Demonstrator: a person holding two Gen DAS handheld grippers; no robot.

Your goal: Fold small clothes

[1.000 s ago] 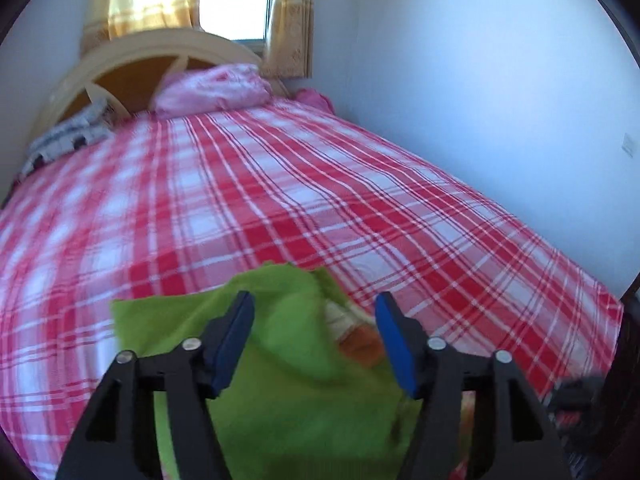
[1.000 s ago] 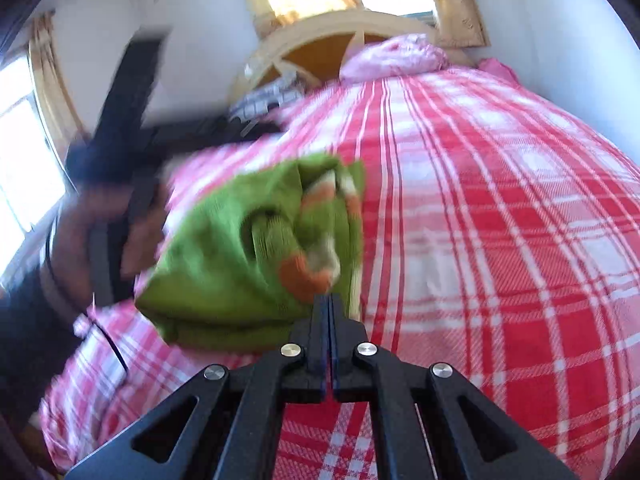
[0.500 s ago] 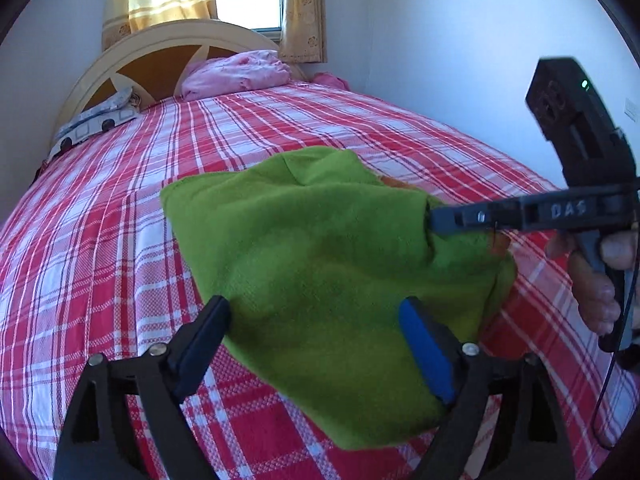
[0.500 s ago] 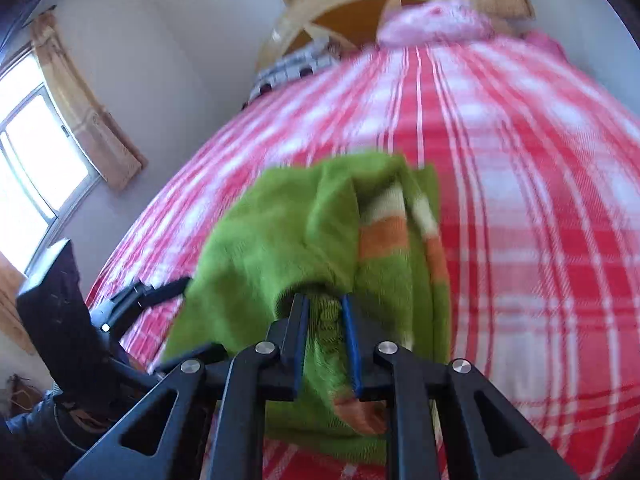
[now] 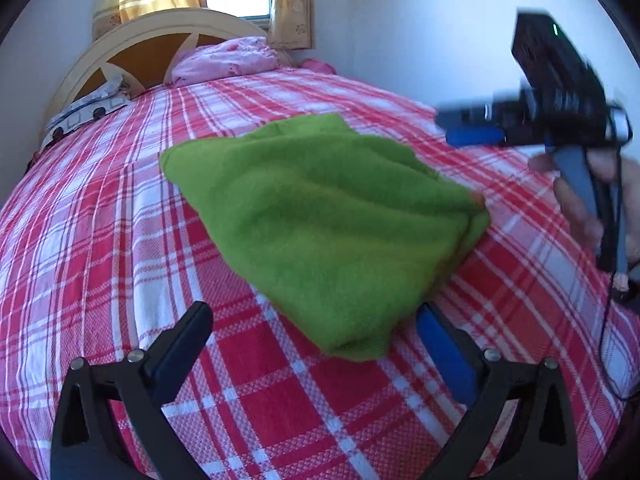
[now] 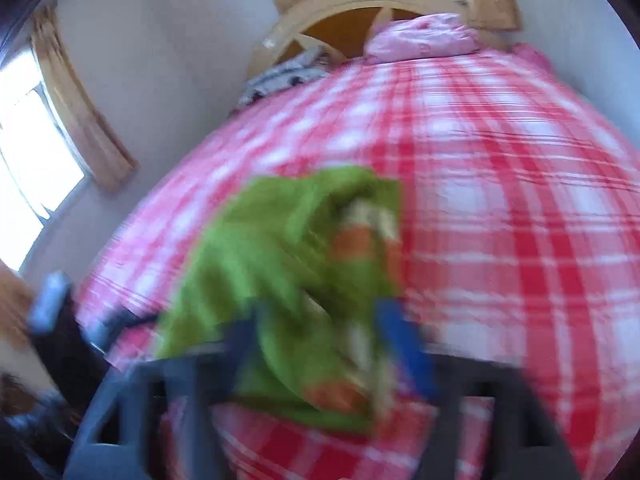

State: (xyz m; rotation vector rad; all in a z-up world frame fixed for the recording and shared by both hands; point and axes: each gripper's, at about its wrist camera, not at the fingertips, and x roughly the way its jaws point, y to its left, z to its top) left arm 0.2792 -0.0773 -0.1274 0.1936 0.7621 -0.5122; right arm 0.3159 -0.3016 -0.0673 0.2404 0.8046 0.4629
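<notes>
A green knitted garment (image 5: pixel 320 220) lies folded on the red plaid bed sheet (image 5: pixel 120 240). Its near corner points between the fingers of my left gripper (image 5: pixel 312 320), whose jaws are opening wide, and the pads do not press on it. My right gripper (image 5: pixel 452 126) hovers blurred off the garment's right edge, held by a hand (image 5: pixel 580 200). In the blurred right wrist view the garment (image 6: pixel 288 264) shows orange and white stripes. There it sits between the opening jaws of the right gripper (image 6: pixel 324 332), whose pads stand clear of it.
A pink pillow (image 5: pixel 228 60) and a grey patterned cloth (image 5: pixel 84 114) lie by the curved wooden headboard (image 5: pixel 132 40). A white wall (image 5: pixel 420 20) runs along the bed's right side. Curtained windows sit behind the headboard and on the left wall (image 6: pixel 60 120).
The right gripper let go of the garment's edge and drew back from it. The left jaws spread wider. The garment, first lifted, now rests flat on the sheet.
</notes>
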